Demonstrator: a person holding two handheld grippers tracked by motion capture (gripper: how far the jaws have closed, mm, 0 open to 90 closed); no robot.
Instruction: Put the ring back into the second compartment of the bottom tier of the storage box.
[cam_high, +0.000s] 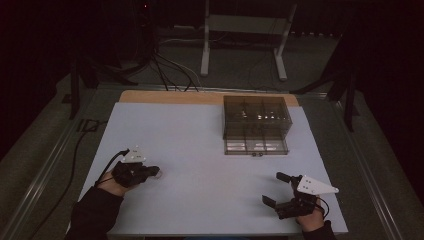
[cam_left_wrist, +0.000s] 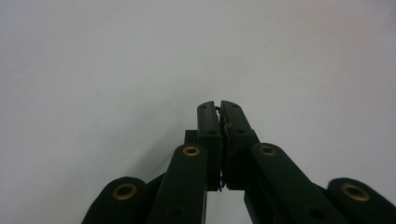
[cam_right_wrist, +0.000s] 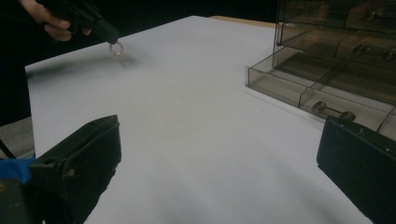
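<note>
Carrying step, by the look of it: left gripper (cam_high: 150, 171) clamped tight on a small ring (cam_right_wrist: 116, 47), held just above the white table sheet (cam_high: 200, 150) at its near left, well apart from the drawer box. In the left gripper view, jaws pressed together with only a thin wire-like edge pinched at the tips. Right gripper (cam_high: 276, 190) parked at the near right, jaws spread wide, nothing between them. At the far right of the sheet, a smoky transparent drawer organizer (cam_high: 256, 117) with its bottom drawer (cam_high: 256, 146) pulled out toward the near edge; drawer split into compartments, handle (cam_right_wrist: 332, 111) facing front. Contents hard to make out through the dark plastic: a few glints in the upper compartments, open drawer's compartments apparently bare, though not certain. Next move, as a judgement: bringing the ring across the sheet to the open drawer, lining up over one compartment, lowering before letting go, since so small and round a piece could bounce or roll off.
</note>
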